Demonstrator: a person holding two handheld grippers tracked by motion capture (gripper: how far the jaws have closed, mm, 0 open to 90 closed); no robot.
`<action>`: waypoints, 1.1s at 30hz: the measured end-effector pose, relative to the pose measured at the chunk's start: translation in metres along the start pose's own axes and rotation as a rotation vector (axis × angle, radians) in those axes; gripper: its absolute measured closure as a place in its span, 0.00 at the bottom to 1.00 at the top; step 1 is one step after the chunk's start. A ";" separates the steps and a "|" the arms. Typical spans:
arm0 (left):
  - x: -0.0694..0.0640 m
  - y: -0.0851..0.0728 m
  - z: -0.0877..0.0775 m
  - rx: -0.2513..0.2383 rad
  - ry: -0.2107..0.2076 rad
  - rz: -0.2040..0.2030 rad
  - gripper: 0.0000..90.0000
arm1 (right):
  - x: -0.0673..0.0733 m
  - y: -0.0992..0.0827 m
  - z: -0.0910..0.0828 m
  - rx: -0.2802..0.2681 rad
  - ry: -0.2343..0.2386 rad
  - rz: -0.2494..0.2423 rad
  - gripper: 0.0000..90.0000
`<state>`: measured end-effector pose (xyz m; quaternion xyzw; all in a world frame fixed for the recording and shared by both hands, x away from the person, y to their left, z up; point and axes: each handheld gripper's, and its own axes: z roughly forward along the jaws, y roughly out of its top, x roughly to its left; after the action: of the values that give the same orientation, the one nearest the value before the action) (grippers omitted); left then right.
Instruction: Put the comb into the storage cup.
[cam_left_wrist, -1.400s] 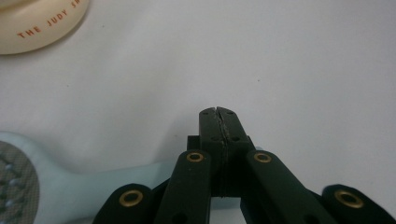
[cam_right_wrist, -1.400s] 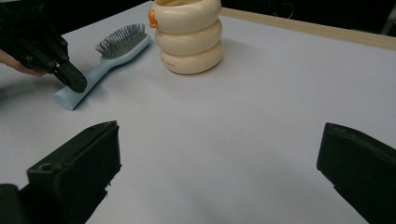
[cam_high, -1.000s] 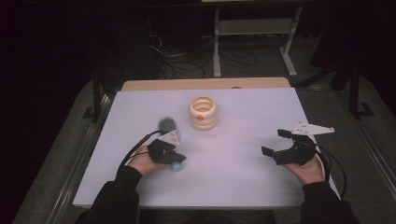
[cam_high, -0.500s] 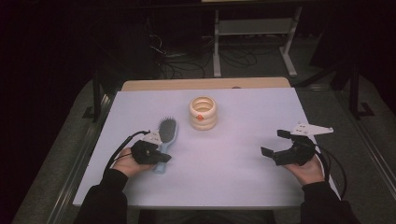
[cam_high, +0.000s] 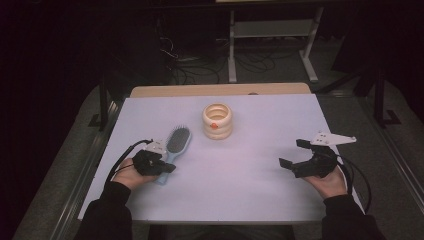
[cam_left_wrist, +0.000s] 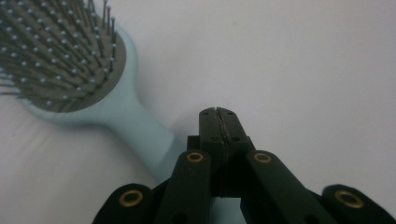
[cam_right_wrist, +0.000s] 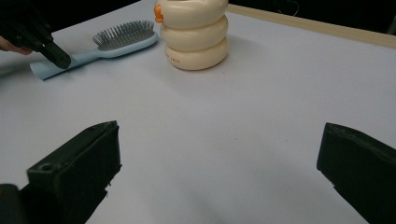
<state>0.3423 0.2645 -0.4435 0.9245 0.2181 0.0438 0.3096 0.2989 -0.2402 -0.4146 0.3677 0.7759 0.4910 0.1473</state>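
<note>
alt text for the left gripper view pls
The left gripper's two black jaws are pressed shut with nothing between them, hovering just right of the handle of a pale blue plastic hairbrush. The hairbrush lies bristles-up on a white table, its oval head of ball-tipped metal pins at upper left.

A white table (cam_high: 260, 190) with a bare wooden strip along its far edge carries 2 things. A light blue hairbrush (cam_high: 173, 150) lies flat near the left edge, bristles up, its handle toward the near edge. A cream ringed container (cam_high: 217, 121) with an orange spot stands upright toward the far edge, near the middle, just beside the brush head.
</note>
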 end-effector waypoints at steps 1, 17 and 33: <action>0.001 -0.002 -0.001 0.009 0.006 -0.003 1.00 | 0.000 0.000 0.000 0.001 0.000 -0.001 0.00; 0.022 -0.026 -0.021 -0.046 0.040 -0.103 1.00 | 0.000 0.000 0.001 0.007 0.002 -0.005 0.00; 0.034 -0.036 -0.029 -0.054 0.088 -0.138 1.00 | 0.001 0.000 0.002 0.011 0.002 -0.014 0.00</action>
<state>0.3529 0.3206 -0.4438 0.8958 0.2932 0.0687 0.3270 0.2990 -0.2383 -0.4151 0.3626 0.7813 0.4859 0.1480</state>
